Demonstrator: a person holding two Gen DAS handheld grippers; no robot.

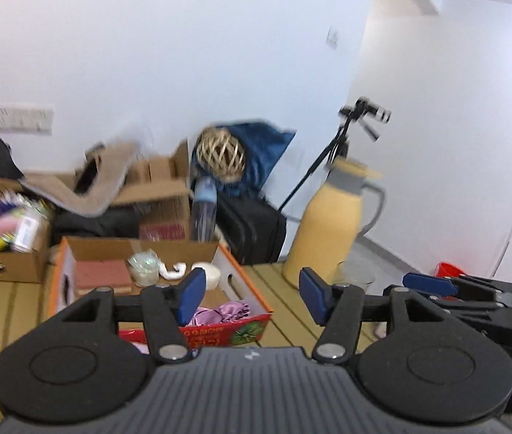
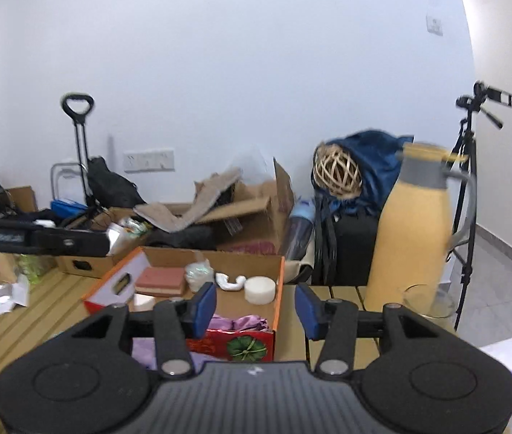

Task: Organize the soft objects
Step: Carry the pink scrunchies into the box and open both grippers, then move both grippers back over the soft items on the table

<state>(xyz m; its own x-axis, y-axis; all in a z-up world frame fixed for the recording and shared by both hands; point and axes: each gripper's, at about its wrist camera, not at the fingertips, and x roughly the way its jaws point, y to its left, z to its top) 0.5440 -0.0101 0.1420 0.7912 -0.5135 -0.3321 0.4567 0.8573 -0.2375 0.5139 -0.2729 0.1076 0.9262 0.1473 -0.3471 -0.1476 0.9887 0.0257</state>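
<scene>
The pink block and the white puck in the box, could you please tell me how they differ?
The pink block is rectangular, flat and dusty pink; the white puck is round and cream-white. The block lies toward the box's left side, the puck against its right wall. Both rest flat on the box floor.

Bright, even room light — motion blur throughout, fisheye bending, dark corners.
</scene>
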